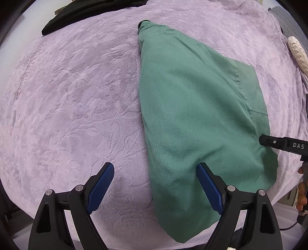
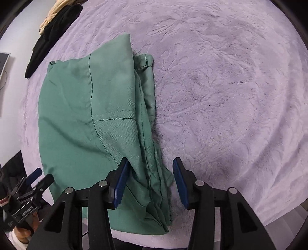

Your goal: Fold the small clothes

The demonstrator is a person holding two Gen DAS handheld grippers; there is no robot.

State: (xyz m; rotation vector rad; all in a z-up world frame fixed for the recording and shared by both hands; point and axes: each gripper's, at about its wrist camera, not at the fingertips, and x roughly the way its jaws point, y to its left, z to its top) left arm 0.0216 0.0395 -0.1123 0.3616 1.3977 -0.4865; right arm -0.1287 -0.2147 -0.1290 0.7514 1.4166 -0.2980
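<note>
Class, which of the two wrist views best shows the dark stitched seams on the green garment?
The right wrist view: the green garment lies close, with its dark seams and bunched folded edge plain. The left wrist view shows mostly smooth cloth, with one seam near its right side.

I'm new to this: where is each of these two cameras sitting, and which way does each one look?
Left wrist view: rides on the left hand-held gripper, looking down past its open blue pads at the green garment on the lilac blanket; fingers of the person's other hand show at the right edge.
Right wrist view: rides on the right hand-held gripper, looking down at the garment's bunched edge between its parted pads.
Both share the garment, the blanket and the black clothes.
</note>
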